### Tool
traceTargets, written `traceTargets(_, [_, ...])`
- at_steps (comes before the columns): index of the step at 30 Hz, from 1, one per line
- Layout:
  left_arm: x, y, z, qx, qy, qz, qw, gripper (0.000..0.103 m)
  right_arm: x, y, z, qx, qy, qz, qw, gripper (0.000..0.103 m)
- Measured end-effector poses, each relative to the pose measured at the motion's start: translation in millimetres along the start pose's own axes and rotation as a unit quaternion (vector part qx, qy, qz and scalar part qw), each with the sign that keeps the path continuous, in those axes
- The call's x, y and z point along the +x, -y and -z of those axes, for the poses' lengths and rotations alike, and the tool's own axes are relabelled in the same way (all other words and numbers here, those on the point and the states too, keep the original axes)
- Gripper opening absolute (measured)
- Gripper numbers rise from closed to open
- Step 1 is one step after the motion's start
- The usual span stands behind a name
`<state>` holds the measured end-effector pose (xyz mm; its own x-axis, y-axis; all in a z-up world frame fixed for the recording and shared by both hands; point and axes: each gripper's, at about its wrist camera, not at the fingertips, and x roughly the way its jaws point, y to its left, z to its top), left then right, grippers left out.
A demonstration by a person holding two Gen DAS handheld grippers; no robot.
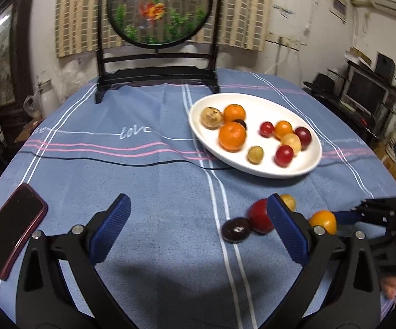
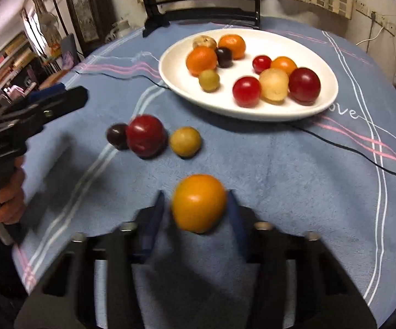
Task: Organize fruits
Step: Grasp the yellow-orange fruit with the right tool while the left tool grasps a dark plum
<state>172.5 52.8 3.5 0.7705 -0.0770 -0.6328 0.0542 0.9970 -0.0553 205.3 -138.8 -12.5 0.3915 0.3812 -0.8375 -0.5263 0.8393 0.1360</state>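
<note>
Four fruits lie on the tabletop outside the white oval plate, which already holds about ten. The right tool has its jaws on both sides of the orange fruit; they look close against it, but blur hides whether they truly pinch it. Just beyond, the red plum touches the dark plum, and the yellow-green fruit sits beside them. The left tool is spread wide and holds nothing, over bare cloth near the red phone. The step in hand seems to be picking the orange fruit; next it probably must be lifted and carried forward over the plate's near rim to a free spot. Open room exists at the plate's near left part. A black cable crosses the cloth beside the plate.
</note>
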Motion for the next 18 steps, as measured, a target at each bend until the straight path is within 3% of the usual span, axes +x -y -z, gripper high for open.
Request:
traceTargets(3, [2.0, 7.0, 4.2, 0.032, -0.006, 0.014, 0.9994, 0.098, -2.7, 10.9, -1.3, 0.03, 0.007, -0.021, 0.999, 0.038])
traceTargets(7, [10.8, 14.8, 11.7, 0.085, -0.036, 0.074, 0.993, 0.077, -11.0, 20.5, -2.2, 0.05, 0.021, -0.016, 0.998, 0.038])
traceTargets(13, [33.8, 10.8, 16.1, 0.121, -0.081, 0.117, 0.9824, 0.052, -15.7, 18.2, -1.8, 0.044, 0.025, -0.023, 0.998, 0.038])
traceTargets(18, [46.3, 10.4, 18.5, 0.14, -0.096, 0.112, 0.9791, 0.052, -14.7, 18.6, -3.4, 0.045, 0.023, -0.024, 0.998, 0.038])
